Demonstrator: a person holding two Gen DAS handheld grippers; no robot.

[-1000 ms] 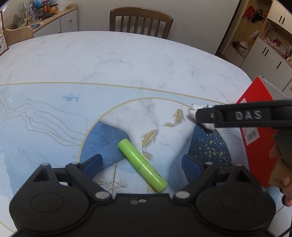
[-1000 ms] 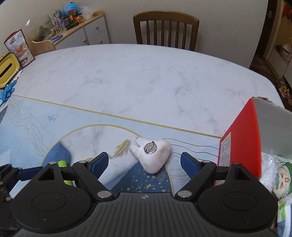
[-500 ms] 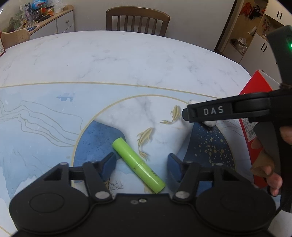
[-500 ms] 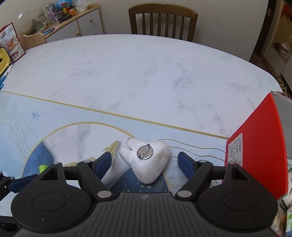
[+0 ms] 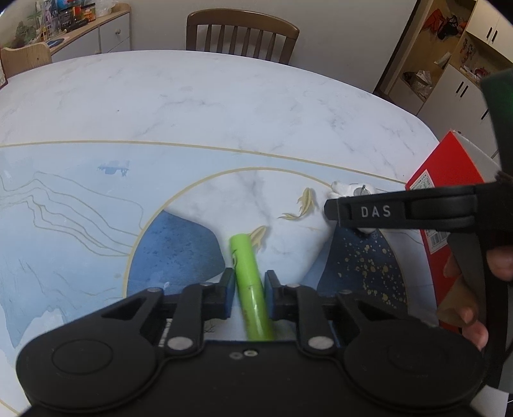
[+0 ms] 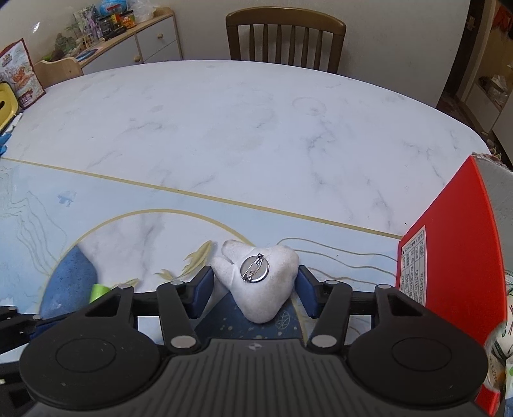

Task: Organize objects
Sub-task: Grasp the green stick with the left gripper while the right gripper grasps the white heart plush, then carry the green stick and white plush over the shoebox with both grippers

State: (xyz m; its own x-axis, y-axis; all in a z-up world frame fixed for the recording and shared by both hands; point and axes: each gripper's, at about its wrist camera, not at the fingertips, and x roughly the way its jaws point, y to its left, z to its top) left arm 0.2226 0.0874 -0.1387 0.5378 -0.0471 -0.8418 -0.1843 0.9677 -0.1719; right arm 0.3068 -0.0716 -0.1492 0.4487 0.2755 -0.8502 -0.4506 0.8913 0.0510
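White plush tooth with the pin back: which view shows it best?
The right wrist view: the white plush tooth lies whole and close between the right gripper's jaws, metal pin facing up. The left wrist view shows only a sliver behind the right gripper's arm.

Both wrist views sit low over the table, facing the chair (both show the red box).

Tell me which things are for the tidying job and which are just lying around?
For the job:
- bright green plastic tube, between the left hand-held gripper pads
- white fuzzy tooth-shaped plush brooch, between the right hand-held gripper pads
- red cardboard box, probably where they go

Just lying around:
- brown wooden chair
- toys on the sideboard
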